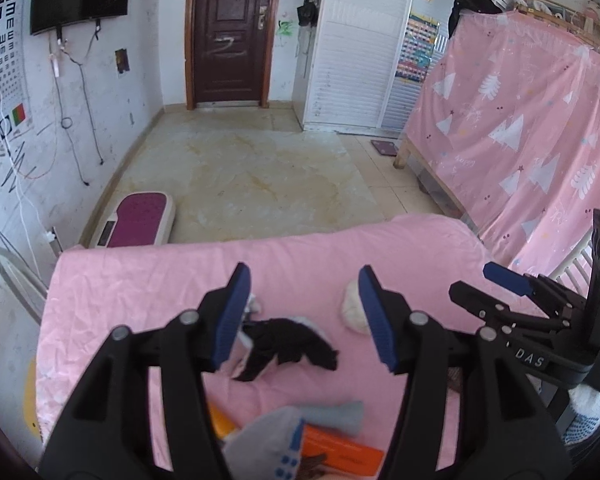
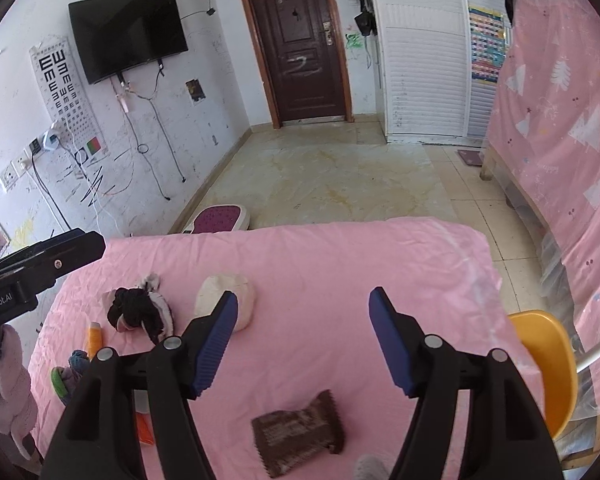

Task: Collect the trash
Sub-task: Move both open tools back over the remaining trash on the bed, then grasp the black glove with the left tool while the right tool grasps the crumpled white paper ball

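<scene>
The brown wrapper (image 2: pixel 298 434) lies flat on the pink table cover (image 2: pixel 340 256), near and below the spread, empty right gripper (image 2: pixel 303 334), long axis left to right. The left gripper (image 1: pixel 304 316), also spread and empty, hovers farther left over the black-and-white cloth bundle (image 1: pixel 288 346). The cream lump (image 2: pixel 226 294) sits beyond; the path down looks unobstructed.

A wall-mounted television (image 2: pixel 126 36) hangs beside an eye chart (image 2: pixel 62 84) — a dark wooden door (image 2: pixel 300 46) stands at the far end, a purple-topped scale (image 2: pixel 220 219) on the tile floor (image 2: pixel 332 184).
</scene>
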### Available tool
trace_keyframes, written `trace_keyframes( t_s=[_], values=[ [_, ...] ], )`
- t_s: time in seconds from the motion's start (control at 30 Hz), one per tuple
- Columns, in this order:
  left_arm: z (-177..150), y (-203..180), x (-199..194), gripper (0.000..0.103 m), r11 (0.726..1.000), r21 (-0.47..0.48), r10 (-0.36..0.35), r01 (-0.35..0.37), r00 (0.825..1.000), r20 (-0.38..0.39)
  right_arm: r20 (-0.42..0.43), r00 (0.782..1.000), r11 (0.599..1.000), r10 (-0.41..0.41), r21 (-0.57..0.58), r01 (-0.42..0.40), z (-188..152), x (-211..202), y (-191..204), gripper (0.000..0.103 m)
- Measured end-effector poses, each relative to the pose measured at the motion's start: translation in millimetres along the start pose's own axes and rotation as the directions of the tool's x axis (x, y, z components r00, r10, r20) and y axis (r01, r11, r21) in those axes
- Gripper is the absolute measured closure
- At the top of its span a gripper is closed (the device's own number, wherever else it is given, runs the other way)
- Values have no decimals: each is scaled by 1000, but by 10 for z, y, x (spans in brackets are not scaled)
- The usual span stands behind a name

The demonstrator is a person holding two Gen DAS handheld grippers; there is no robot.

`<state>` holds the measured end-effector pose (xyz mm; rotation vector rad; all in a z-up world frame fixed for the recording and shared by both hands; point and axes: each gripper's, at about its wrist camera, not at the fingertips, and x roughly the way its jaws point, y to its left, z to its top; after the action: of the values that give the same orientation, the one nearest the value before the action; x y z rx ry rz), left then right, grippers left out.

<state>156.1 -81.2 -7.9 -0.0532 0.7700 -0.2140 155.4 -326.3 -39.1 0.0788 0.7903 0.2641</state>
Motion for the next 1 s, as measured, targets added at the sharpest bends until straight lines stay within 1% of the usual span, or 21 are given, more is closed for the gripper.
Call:
trace_keyframes(
  t_s=[0.07, 0.13, 0.2, 0.23, 0.33, 0.47, 0.67, 0.73, 0.77, 0.83, 0.87, 0.93, 1.0],
  values=[
    [-28, 94, 17, 48, 1000, -3, 0, -1, 1000, -14, -12, 1000, 1000, 5, -11, -5, 5, 77, 97, 44],
    [-59, 174, 47, 35, 1000, -5, -2, 1, 999, -33, -27, 1000, 1000, 6, -22, -6, 14, 167, 189, 43],
    [-95, 243, 87, 27, 1000, -11, 2, -3, 999, -53, -43, 999, 1000, 6, -28, -8, 21, 247, 263, 43],
    [-108, 271, 106, 26, 1000, -13, 0, -1, 998, -61, -51, 999, 999, 5, -32, -7, 23, 290, 298, 43],
    [-169, 376, 178, 23, 1000, -21, -2, 0, 995, -96, -72, 997, 999, 2, -44, -5, 35, 410, 399, 43],
    [-267, 462, 324, 23, 1000, -27, -16, 12, 988, -154, -97, 995, 999, -3, -53, -2, 36, 545, 498, 43],
    [-384, 429, 450, 23, 999, -12, -33, 31, 978, -204, -128, 992, 998, 0, -57, -7, 50, 702, 573, 43],
    [-413, 409, 470, 38, 999, -2, -45, 46, 975, -216, -139, 990, 998, 2, -59, -10, 50, 755, 593, 43],
    [-421, 396, 473, 41, 999, 2, -43, 44, 976, -214, -143, 990, 998, 3, -58, -11, 48, 776, 601, 43],
    [-433, 382, 472, 49, 998, 10, -52, 56, 977, -209, -155, 988, 998, 6, -55, -15, 46, 822, 613, 43],
    [-440, 374, 456, 52, 998, 18, -52, 57, 977, -205, -159, 987, 998, 8, -54, -17, 44, 834, 615, 43],
    [-457, 363, 421, 63, 998, 27, -55, 62, 979, -198, -168, 986, 999, 13, -46, -21, 39, 871, 618, 43],
    [-484, 360, 400, 69, 997, 29, -61, 68, 979, -194, -181, 983, 999, 18, -30, -24, 29, 910, 603, 43]
  ],
)
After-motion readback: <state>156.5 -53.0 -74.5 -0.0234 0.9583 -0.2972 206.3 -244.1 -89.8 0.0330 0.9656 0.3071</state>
